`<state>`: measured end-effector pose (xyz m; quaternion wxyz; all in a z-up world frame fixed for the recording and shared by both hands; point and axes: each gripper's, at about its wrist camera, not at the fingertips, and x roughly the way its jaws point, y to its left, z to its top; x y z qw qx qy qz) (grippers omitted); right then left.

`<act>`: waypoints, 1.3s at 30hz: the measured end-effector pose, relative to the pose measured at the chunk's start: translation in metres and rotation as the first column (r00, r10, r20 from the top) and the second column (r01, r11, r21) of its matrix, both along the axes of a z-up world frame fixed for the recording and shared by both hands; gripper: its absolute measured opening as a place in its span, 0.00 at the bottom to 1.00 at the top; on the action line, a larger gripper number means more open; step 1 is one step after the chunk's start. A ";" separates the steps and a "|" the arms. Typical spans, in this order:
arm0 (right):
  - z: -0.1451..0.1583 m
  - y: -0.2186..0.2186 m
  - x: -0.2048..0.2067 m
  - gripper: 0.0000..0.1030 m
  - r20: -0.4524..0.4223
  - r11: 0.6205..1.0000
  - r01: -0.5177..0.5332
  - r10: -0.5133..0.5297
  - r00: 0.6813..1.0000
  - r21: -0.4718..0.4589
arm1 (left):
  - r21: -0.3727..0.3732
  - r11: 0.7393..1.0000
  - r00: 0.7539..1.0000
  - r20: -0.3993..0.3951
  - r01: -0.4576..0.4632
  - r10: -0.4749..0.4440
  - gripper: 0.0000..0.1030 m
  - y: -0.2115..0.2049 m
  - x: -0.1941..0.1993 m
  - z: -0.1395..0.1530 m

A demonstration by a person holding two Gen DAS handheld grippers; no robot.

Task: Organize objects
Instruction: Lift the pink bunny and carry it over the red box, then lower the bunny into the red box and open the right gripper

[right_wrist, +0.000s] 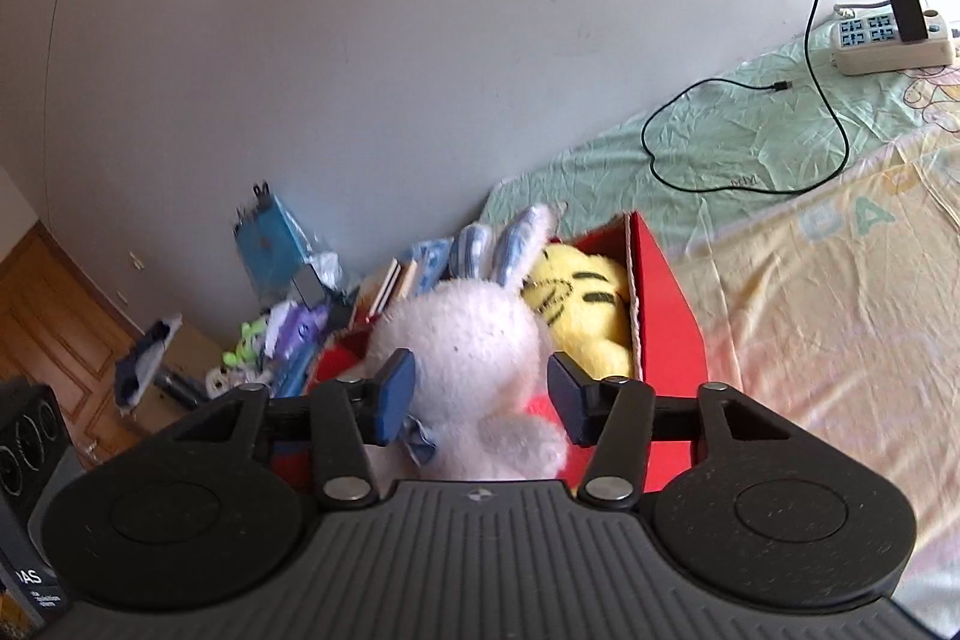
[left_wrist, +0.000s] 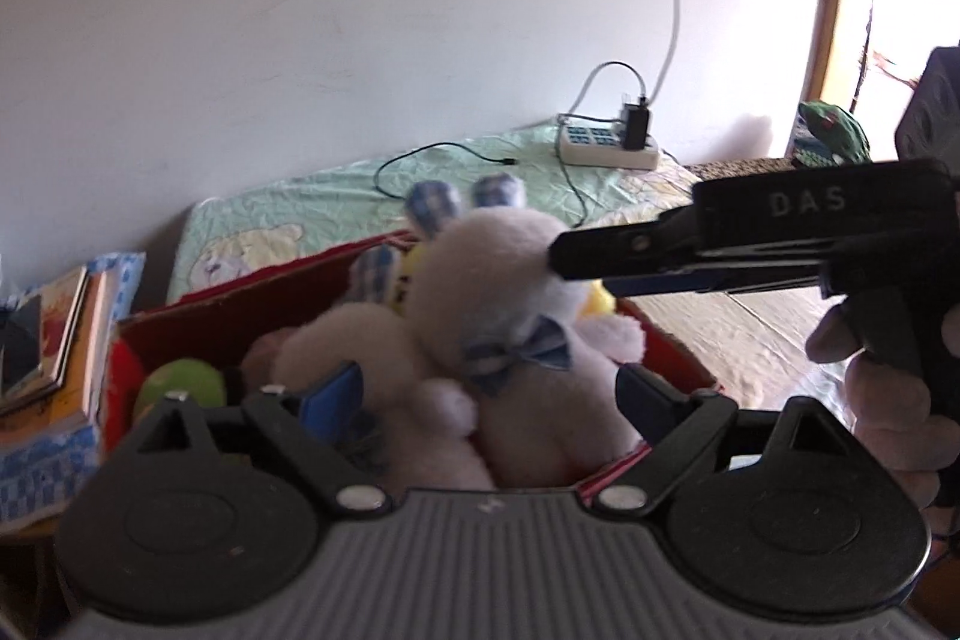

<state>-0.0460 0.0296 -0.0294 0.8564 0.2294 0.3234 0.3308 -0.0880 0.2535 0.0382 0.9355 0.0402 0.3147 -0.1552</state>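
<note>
A white plush rabbit [left_wrist: 498, 292] with blue checked ears and a blue bow lies on top of other soft toys in a red cardboard box [left_wrist: 240, 304] on the bed. My left gripper [left_wrist: 489, 394] is open, its fingers wide on either side of the rabbit's body and a pinkish plush [left_wrist: 336, 340]. My right gripper [left_wrist: 582, 274] comes in from the right, held by a hand [left_wrist: 882, 400]. In the right wrist view that gripper [right_wrist: 480, 394] is shut on the rabbit's [right_wrist: 474, 340] head. A yellow striped plush [right_wrist: 582, 304] lies behind it in the box [right_wrist: 666, 316].
A power strip [left_wrist: 606, 145] with a charger and a black cable lies on the green sheet by the wall. Books [left_wrist: 54, 340] are stacked left of the box. Clutter [right_wrist: 282, 334] and a black speaker [right_wrist: 30, 448] stand beyond the bed. A green toy [left_wrist: 180, 382] sits in the box.
</note>
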 end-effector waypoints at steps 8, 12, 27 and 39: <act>-0.014 0.015 0.014 0.36 -0.074 0.996 -0.078 0.081 0.994 0.037 | 0.039 0.987 0.987 -0.010 -0.159 0.160 0.91 0.001 -0.006 0.008; -0.009 0.000 0.011 0.41 -0.091 0.995 -0.082 0.087 0.992 0.054 | 0.067 0.972 0.973 -0.046 -0.224 0.227 0.92 -0.008 -0.001 0.010; 0.032 -0.090 -0.036 0.68 0.064 0.951 0.130 -0.116 0.991 -0.281 | 0.158 0.934 0.932 -0.121 -0.321 0.341 0.98 -0.113 0.004 0.012; 0.012 -0.148 -0.052 0.85 0.035 0.871 0.268 -0.279 0.960 -0.412 | 0.213 0.931 0.912 -0.226 -0.296 0.341 0.98 -0.188 -0.005 -0.010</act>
